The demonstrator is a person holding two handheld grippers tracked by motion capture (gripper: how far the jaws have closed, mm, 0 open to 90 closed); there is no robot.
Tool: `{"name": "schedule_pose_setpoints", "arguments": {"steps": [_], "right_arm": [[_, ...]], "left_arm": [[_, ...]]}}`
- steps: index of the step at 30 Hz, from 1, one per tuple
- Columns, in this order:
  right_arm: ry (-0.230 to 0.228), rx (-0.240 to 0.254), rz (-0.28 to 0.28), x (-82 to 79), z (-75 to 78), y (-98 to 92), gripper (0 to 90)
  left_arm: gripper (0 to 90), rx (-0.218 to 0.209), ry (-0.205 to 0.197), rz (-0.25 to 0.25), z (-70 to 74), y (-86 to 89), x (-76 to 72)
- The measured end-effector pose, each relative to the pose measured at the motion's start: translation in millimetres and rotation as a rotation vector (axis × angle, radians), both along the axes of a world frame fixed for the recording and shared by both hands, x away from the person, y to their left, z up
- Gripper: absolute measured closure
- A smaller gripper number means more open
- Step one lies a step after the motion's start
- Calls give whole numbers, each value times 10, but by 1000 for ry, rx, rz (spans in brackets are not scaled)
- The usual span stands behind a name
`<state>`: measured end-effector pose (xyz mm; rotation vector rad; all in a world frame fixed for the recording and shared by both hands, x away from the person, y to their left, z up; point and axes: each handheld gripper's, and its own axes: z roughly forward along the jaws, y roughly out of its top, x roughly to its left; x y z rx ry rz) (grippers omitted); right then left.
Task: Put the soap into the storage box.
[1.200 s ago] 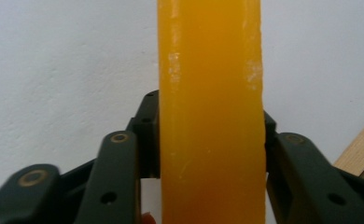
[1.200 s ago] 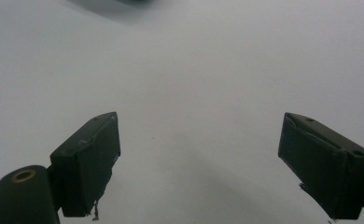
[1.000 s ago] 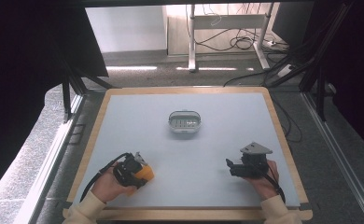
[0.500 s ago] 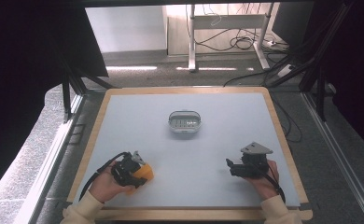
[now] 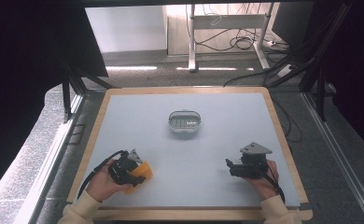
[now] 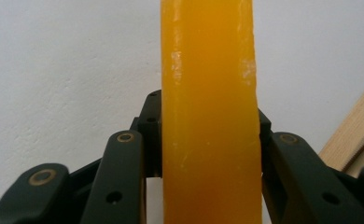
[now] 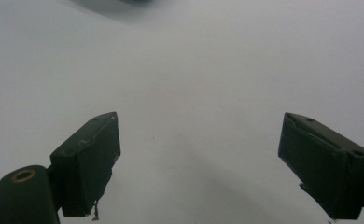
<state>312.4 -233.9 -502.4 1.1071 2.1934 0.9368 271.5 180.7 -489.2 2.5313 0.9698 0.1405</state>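
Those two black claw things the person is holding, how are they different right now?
The left gripper is shut on an orange block, pinched between its jaws; the right gripper holds nothing, and its jaws stand wide apart over the bare table. The right gripper carries a grey three-cornered plate on top. Both are black, held low near the table's near edge, one in each hand.

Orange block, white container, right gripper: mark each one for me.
orange block [image 6: 208, 116], left gripper view, its flat front face.
white container [image 5: 185, 122], high view, its slotted top.
right gripper [image 7: 215, 163], right gripper view, midway between the open jaws.
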Motion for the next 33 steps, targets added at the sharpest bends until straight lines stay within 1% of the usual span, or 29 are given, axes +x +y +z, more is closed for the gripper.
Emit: {"name": "schedule_pose_setpoints", "arguments": {"steps": [6, 7, 8, 12, 14, 17, 25, 31, 33], "right_arm": [[2, 5, -2, 3, -5, -3, 134], [4, 6, 0, 1, -3, -1, 134], [5, 6, 0, 1, -3, 0, 135], [5, 6, 2, -2, -5, 6, 134], [4, 7, 2, -4, -3, 6, 135], [4, 8, 3, -4, -2, 4, 134], [5, 5, 5, -6, -4, 10, 135], [7, 6, -2, -2, -5, 4, 134], [11, 6, -4, -2, -7, 5, 134]], "left_arm": [[621, -8, -8, 2, 41, 21, 28], [621, -15, -17, 4, 69, 22, 46], [621, -15, -17, 4, 69, 22, 46], [622, -26, -31, -7, 151, -17, 86], [621, -27, -32, -8, 162, -24, 92], [621, -40, -31, -18, 204, -49, 131], [622, -51, -36, -20, 259, -60, 202], [622, -56, -41, -19, 299, -53, 241], [622, -52, -42, -20, 307, -55, 249]]}}
